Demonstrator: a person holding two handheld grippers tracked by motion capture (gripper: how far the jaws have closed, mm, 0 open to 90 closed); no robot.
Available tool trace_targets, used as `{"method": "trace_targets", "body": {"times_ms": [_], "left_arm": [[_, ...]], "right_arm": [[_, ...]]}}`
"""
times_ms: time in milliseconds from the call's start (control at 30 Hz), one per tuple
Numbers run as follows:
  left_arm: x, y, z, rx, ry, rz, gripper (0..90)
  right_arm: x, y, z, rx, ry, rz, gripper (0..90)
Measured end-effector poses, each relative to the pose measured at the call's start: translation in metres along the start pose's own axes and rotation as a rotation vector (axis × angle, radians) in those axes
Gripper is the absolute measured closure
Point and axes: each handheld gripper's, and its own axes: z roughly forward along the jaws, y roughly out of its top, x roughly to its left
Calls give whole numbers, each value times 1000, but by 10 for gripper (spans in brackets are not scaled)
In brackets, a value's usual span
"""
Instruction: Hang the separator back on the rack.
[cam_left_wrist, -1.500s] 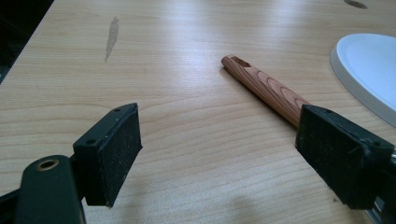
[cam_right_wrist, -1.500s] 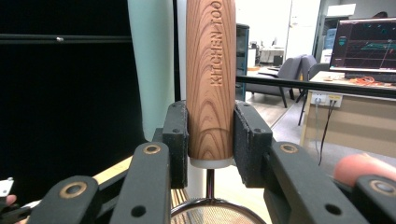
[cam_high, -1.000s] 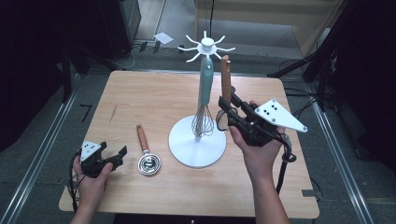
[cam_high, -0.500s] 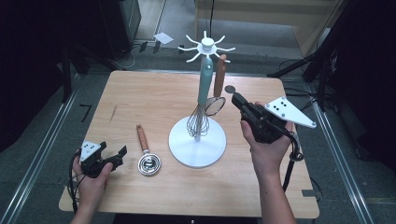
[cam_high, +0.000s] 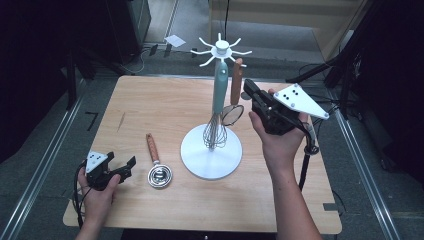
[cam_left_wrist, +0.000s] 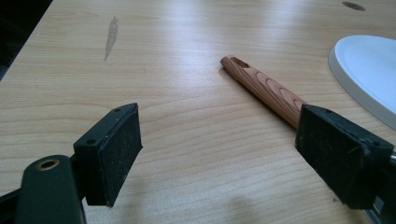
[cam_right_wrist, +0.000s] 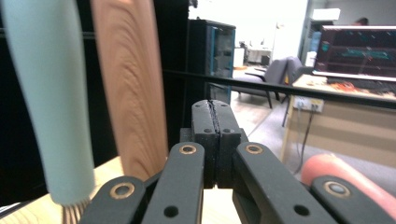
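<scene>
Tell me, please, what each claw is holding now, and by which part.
Nothing is held. The right claw is shut on nothing beside the hanging wooden handle. The left claw is open over the table.

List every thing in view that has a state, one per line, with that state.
Left gripper: open, nothing between its jaws, low over the table.
Right gripper: shut, empty, beside the hanging strainer.
Whisk: hanging upright from the rack.
Wooden-handled strainer: hanging from a rack arm.
Second strainer: lying flat on the table.
Rack: upright.
</scene>
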Motion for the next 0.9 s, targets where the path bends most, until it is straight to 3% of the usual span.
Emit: {"method": "trace_targets", "body": {"times_ms": [400,900], "left_arm": [[-1,0,0,-1,-3,3,156],[0,0,0,-4,-13,2,160]], "right_arm": [[7,5,1,-13,70,-6,900],[17,8,-3,-17,103,-9,900]]}}
